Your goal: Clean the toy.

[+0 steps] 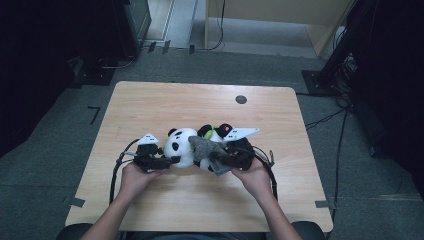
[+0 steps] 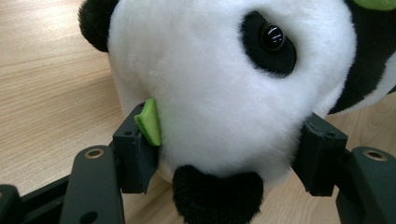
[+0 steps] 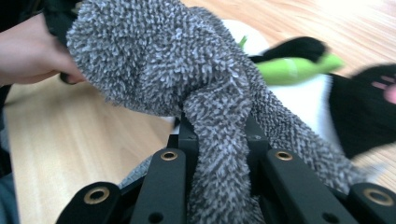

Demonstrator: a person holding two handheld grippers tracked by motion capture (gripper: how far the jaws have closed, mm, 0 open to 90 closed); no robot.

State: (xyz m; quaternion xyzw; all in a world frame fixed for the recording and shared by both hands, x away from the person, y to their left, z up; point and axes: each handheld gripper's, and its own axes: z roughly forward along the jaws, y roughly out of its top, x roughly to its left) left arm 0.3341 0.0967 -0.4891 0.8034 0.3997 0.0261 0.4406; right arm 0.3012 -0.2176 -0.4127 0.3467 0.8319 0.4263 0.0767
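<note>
A black-and-white panda plush lies on the wooden table, near its middle. My left gripper presses its jaws against both sides of the panda's white head, and a small green leaf-shaped piece sits at the left jaw. A grey fuzzy cloth drapes over the panda's body. My right gripper is shut on a fold of this cloth, with the panda's green and black parts behind it.
A small dark round mark lies on the table's far right. Bare wood stretches beyond and in front of the plush. Black cables loop from each gripper. The person's left hand is beside the cloth in the right gripper view.
</note>
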